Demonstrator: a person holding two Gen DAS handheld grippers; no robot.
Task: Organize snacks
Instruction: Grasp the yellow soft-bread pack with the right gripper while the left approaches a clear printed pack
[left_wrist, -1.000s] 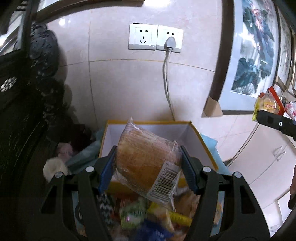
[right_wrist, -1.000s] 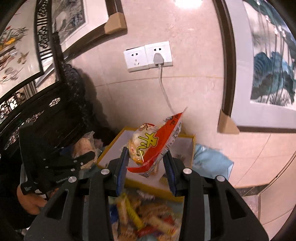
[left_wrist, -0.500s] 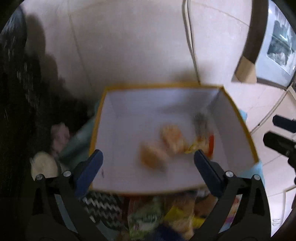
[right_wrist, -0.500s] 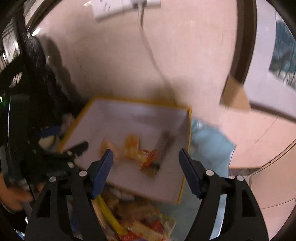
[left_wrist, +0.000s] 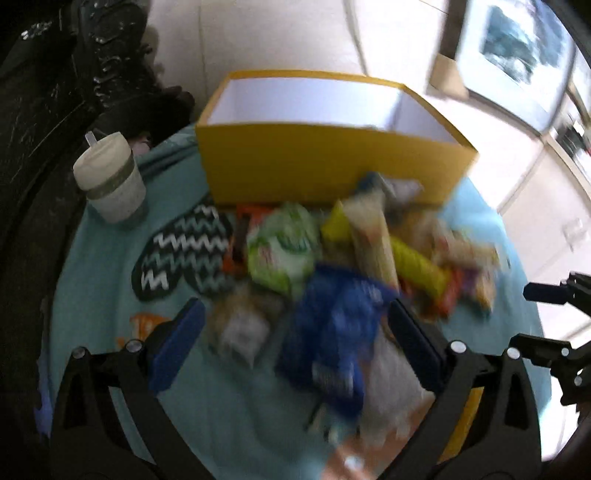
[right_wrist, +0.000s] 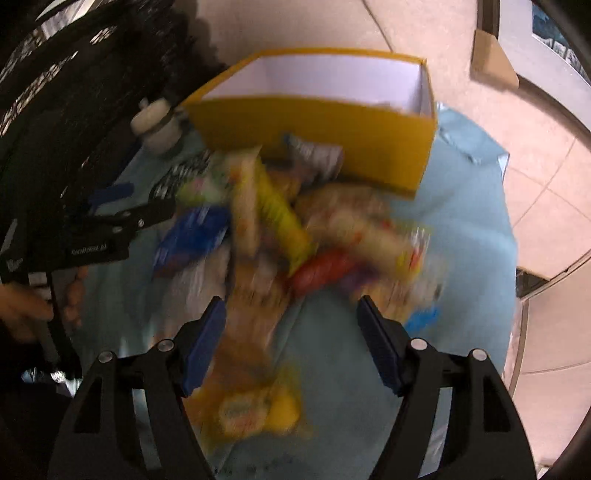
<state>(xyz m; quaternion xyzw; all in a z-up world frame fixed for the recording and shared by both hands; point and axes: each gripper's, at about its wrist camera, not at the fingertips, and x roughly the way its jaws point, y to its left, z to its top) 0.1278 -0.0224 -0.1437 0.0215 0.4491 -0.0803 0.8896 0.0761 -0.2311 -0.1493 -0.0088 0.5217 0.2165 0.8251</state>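
A yellow box (left_wrist: 325, 166) with a white inside stands at the back of a teal cloth; its front wall hides the contents. In front of it lies a blurred pile of snacks: a green packet (left_wrist: 280, 251), a yellow bar (left_wrist: 417, 266) and a blue packet (left_wrist: 336, 325). My left gripper (left_wrist: 293, 314) hangs open and wide over the blue packet, holding nothing. My right gripper (right_wrist: 291, 306) is open above the near side of the pile, over an orange-yellow packet (right_wrist: 243, 406) and close to a red one (right_wrist: 321, 269). The yellow box (right_wrist: 314, 125) lies beyond.
A lidded white cup (left_wrist: 110, 181) and a black zigzag pouch (left_wrist: 184, 254) sit left of the pile on the teal cloth (left_wrist: 92, 277). Dark carved furniture (left_wrist: 44, 92) rises on the left. A tiled wall and framed pictures stand behind. A hand (right_wrist: 22, 310) holds the left gripper.
Both grippers let go of their packets, a bread pack and a red-orange bag, into the yellow box. They then opened, drew back and dropped low over the snack pile in front of it.
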